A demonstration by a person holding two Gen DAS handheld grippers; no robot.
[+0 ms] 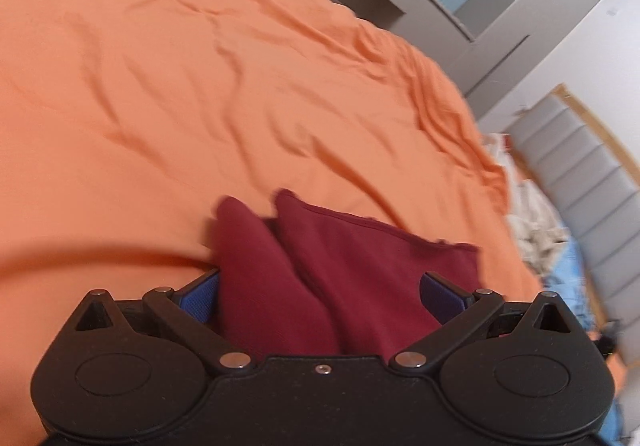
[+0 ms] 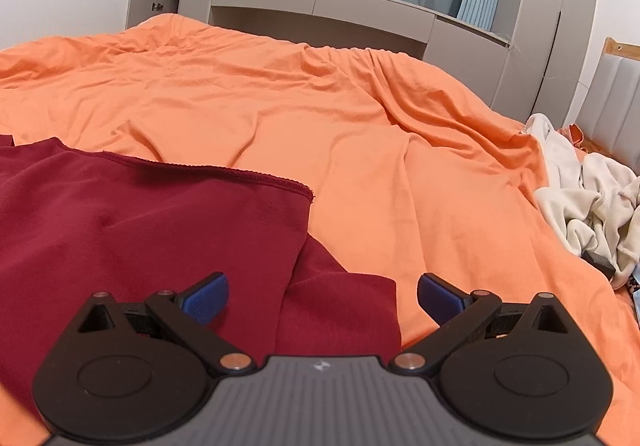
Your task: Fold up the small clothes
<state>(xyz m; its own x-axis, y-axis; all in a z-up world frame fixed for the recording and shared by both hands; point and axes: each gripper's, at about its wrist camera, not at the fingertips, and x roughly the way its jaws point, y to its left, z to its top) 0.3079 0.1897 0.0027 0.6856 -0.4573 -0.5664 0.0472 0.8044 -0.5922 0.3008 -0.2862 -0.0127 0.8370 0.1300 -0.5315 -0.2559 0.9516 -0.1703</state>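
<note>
A dark red garment [image 2: 140, 222] lies on the orange bedsheet [image 2: 360, 134], folded over itself, with a stitched hem running along its far edge. In the left wrist view the same red garment [image 1: 320, 266] bulges up in two folds between the jaws of my left gripper [image 1: 320, 294]. The jaws stand wide and the blue pads [image 1: 202, 294] do not press the cloth. My right gripper [image 2: 322, 296] is open just above the garment's right corner, nothing pinched between its blue pads [image 2: 208, 296].
A heap of cream and white clothes [image 2: 588, 202] lies at the right edge of the bed. Behind the bed stand grey cabinets [image 2: 360, 6] with a dark window. A padded grey headboard [image 1: 580, 182] rises at the right. Wrinkled orange sheet [image 1: 200, 86] stretches ahead.
</note>
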